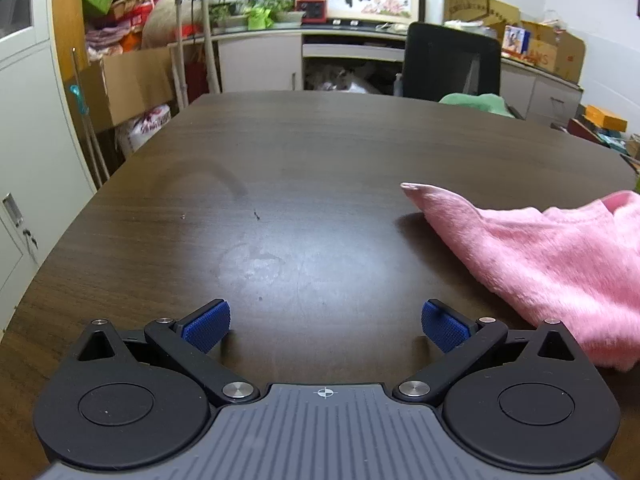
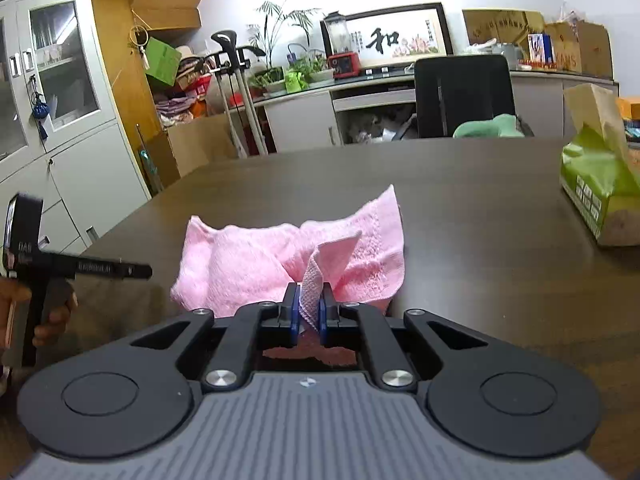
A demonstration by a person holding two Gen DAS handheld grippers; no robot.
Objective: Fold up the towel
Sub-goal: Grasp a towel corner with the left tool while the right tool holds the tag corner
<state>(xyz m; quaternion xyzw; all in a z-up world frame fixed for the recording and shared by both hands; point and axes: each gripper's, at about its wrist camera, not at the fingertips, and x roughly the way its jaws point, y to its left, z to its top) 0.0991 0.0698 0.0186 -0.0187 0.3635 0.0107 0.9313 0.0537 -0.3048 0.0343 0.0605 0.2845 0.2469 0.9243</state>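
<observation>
A pink towel lies rumpled on the dark wooden table. My right gripper is shut on a near corner of it, and that corner stands up between the blue pads. In the left wrist view the same towel lies at the right, with one corner pointing left. My left gripper hovers over bare table to the left of the towel, open wide with nothing between its blue pads. The right wrist view shows the left gripper's handle at the far left, held by a hand.
A green tissue pack stands on the table at the right. A black chair with a green cloth sits at the far edge. Cabinets, boxes and plants line the walls behind. Bare tabletop stretches ahead of the left gripper.
</observation>
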